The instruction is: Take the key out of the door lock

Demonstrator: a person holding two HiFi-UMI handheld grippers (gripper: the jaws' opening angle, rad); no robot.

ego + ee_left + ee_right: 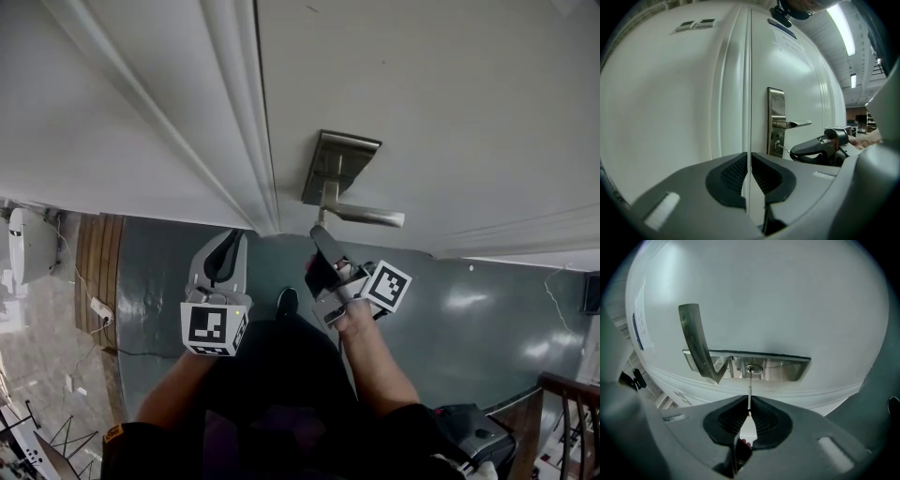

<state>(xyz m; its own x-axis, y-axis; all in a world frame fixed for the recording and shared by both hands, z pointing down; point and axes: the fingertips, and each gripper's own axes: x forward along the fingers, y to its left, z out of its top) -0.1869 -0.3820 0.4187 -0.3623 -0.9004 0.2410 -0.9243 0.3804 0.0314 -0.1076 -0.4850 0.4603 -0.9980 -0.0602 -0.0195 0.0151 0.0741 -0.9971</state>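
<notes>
One door [422, 94], one lever handle [370, 217], one lock plate [342, 159], one key [749, 392], two tongs [750, 159] [749, 405]

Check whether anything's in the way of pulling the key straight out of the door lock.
Nothing visible stands in the way. The right gripper is closed on the key, whose blade sits in the keyhole. The door handle hangs off to one side, clear of the straight pull-out line.
</notes>
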